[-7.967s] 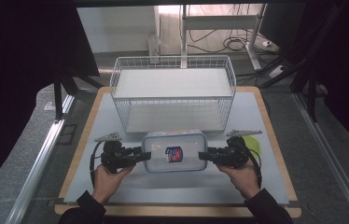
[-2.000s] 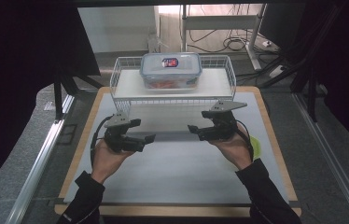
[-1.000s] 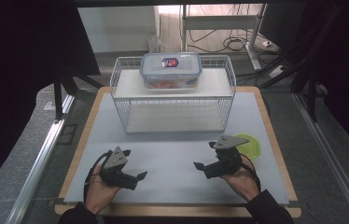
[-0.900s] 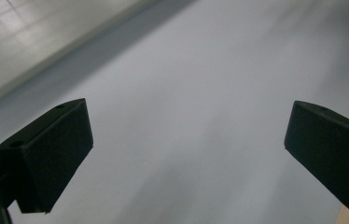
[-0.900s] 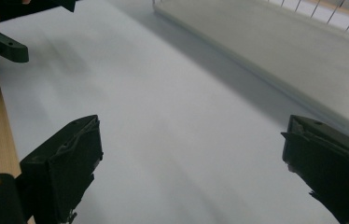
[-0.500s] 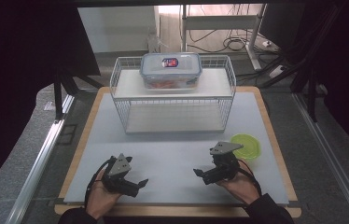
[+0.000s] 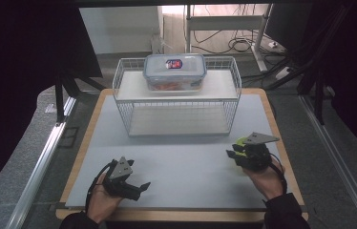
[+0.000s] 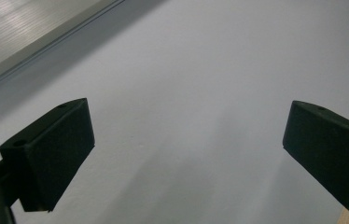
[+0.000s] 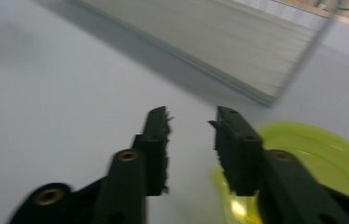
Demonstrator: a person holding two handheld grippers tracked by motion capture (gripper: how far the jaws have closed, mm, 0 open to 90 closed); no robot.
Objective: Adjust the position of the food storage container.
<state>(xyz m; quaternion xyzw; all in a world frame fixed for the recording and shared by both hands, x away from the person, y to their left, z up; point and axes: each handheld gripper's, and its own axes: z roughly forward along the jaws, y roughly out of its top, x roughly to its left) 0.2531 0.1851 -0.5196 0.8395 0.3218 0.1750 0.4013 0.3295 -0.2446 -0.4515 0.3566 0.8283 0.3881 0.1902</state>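
The grey table surface (image 7: 181, 157), framed by a wooden edge, is bearing everything in the high view. At its far side a white wire basket rack (image 7: 176, 98) is standing upright, and on the rack's upper shelf a clear lidded food container (image 7: 174, 71) is sitting level, its lid on and a small red and blue label showing on top; reddish contents are showing through its wall. Well apart from the rack, at the near left of the table, the left gripper (image 7: 136, 187) is resting low over the surface in the person's left hand (image 7: 102, 200); in the left gripper view its jaws are standing wide apart over bare grey surface with nothing between them. At the near right, the right gripper (image 7: 232, 155) is being held in the right hand (image 7: 267, 179), just beside a lime-green dish (image 9: 312, 154) that is lying flat on the table near the right edge. In the right gripper view, which is blurred, the jaws have just been closing and are now standing narrow, with only a small gap between them and nothing in it; the right jaw is overlapping the dish's near rim, though whether it is touching the dish cannot be told.
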